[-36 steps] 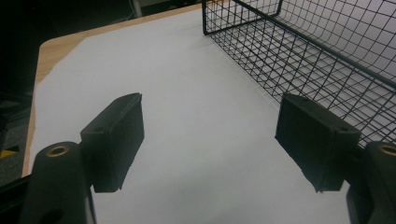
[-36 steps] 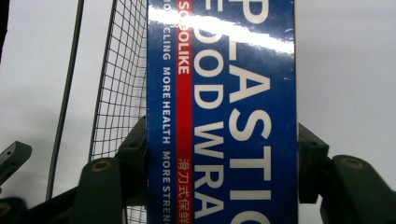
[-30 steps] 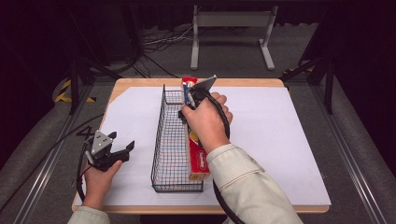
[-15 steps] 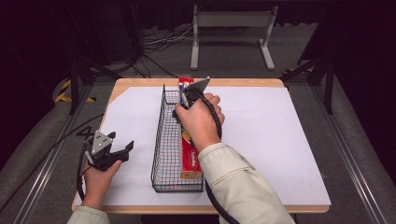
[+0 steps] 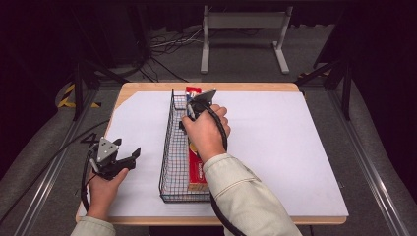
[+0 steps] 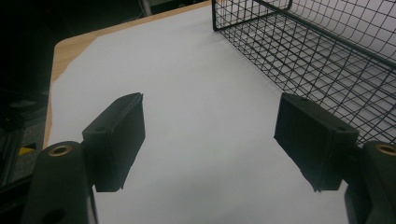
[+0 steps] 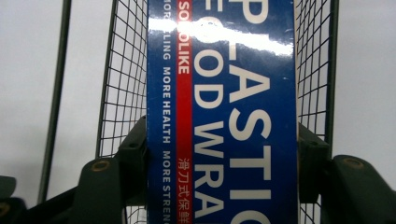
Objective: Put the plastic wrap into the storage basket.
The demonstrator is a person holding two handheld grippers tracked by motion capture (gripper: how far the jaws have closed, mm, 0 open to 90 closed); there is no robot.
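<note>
A long blue and red box of plastic food wrap (image 7: pixel 224 116) runs lengthwise between my right gripper's (image 7: pixel 222 158) jaws, which press on its two long sides. In the high view the box (image 5: pixel 196 164) lies along the black wire basket (image 5: pixel 169 147), low between its walls, with my right gripper (image 5: pixel 189 118) shut on it near the far end. The basket's mesh (image 7: pixel 116 93) shows on both sides of the box. My left gripper (image 5: pixel 129 158) hovers left of the basket, open with nothing between its jaws (image 6: pixel 210 140); the basket's wall (image 6: pixel 327 60) is just beyond it.
A white sheet (image 5: pixel 275 142) covers the wooden table (image 5: pixel 246 87), with bare room on both sides of the basket. A metal stand (image 5: pixel 243 22) and cables sit on the floor behind the table. Cables trail from both grippers.
My right gripper has carried the box left and down, from over the basket's right rim into the basket. The left gripper has stayed put.
</note>
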